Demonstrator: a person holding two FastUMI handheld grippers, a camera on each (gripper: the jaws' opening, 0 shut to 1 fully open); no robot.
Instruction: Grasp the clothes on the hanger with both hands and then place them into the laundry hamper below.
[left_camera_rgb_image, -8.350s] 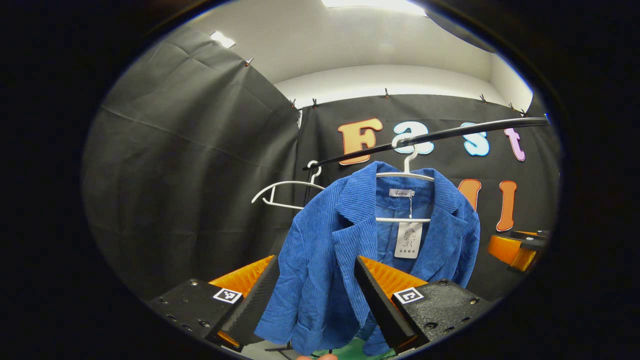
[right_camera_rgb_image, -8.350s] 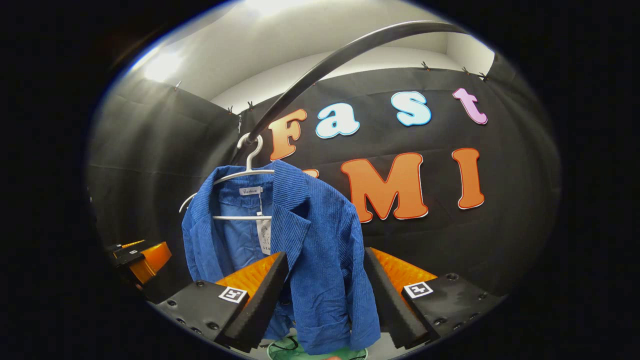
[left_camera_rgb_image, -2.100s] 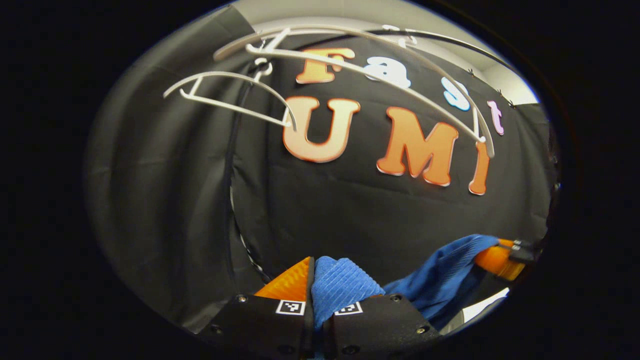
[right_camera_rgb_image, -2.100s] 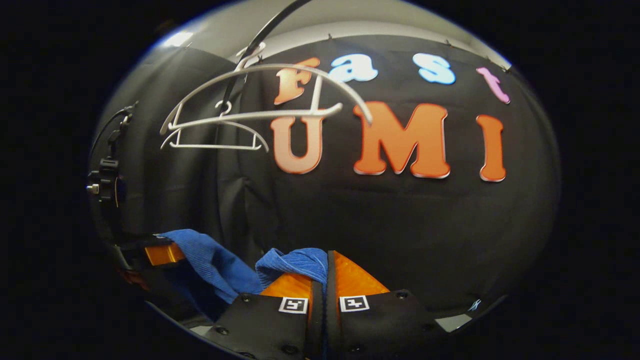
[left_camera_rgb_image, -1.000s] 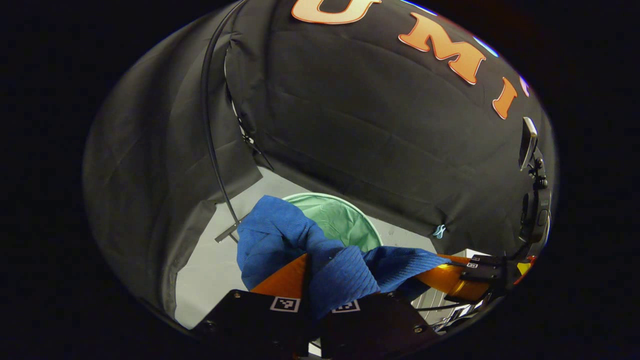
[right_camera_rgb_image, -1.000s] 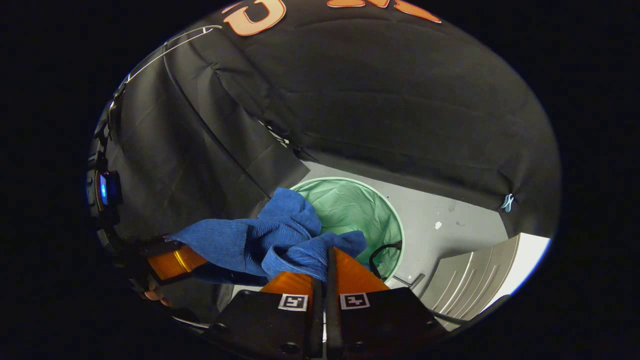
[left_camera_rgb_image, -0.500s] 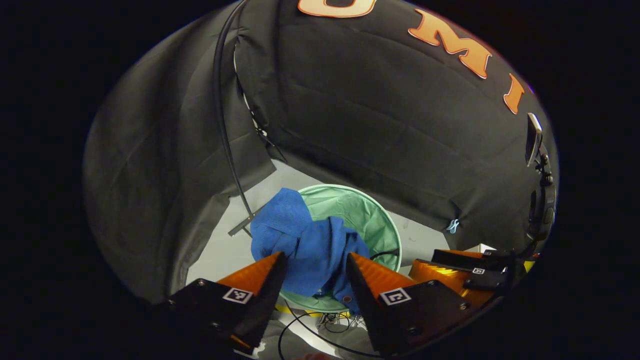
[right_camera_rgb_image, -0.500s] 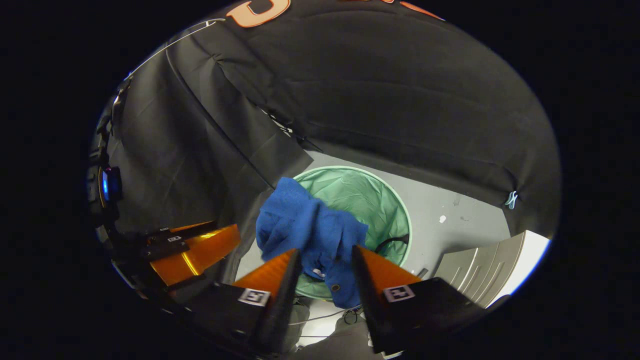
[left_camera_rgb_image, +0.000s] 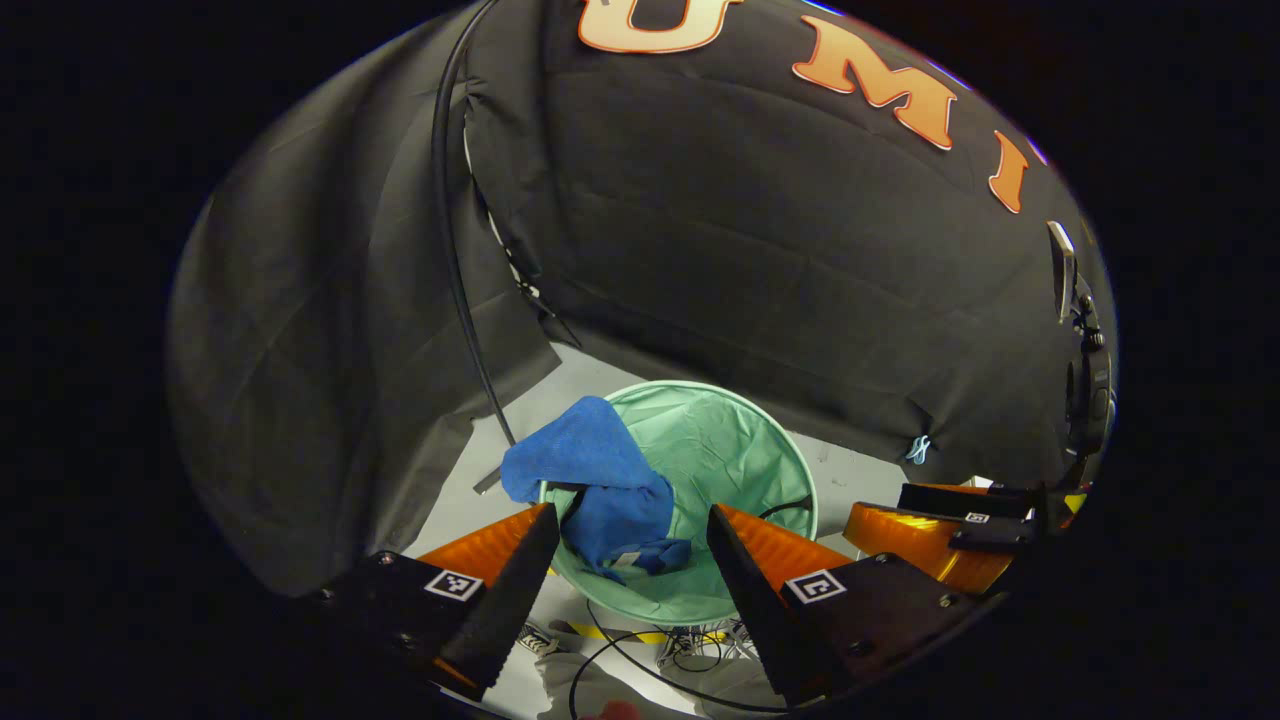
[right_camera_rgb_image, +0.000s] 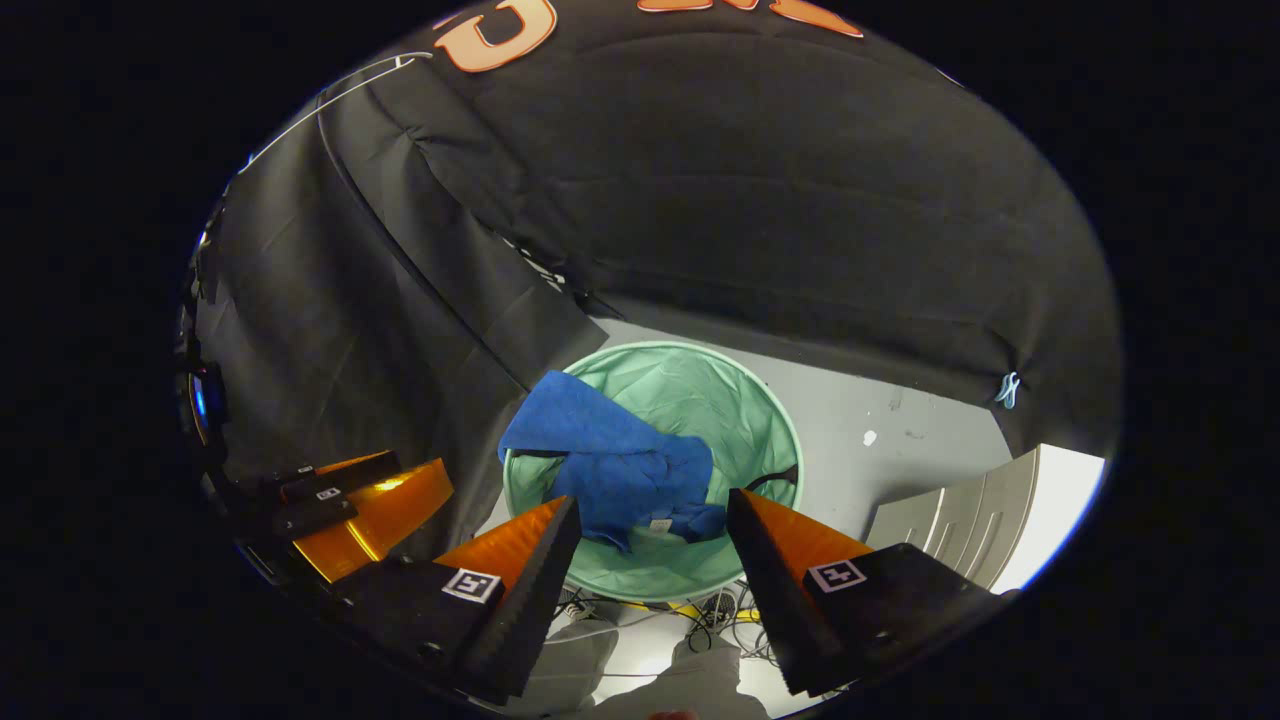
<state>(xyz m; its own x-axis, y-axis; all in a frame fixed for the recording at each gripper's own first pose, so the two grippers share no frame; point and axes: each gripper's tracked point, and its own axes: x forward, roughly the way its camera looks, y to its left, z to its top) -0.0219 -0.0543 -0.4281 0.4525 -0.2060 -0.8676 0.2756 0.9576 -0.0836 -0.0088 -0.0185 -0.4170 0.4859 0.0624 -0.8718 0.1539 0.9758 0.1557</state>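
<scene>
Below, black cloth wall across upper frame in both views. Round green laundry hamper lower centre on grey floor. Blue corduroy jacket crumpled inside hamper, one fold draped over left rim. Left gripper at bottom of left gripper view, fingers spread wide, holding nothing, jacket well below. Right gripper likewise spread and empty. Cables on floor by hamper's near edge.

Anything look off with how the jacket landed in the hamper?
Yes: the blue jacket is only partly inside the green hamper. One fold drapes over the rim on the wall side and hangs outside. Both tools are open above it.
</scene>
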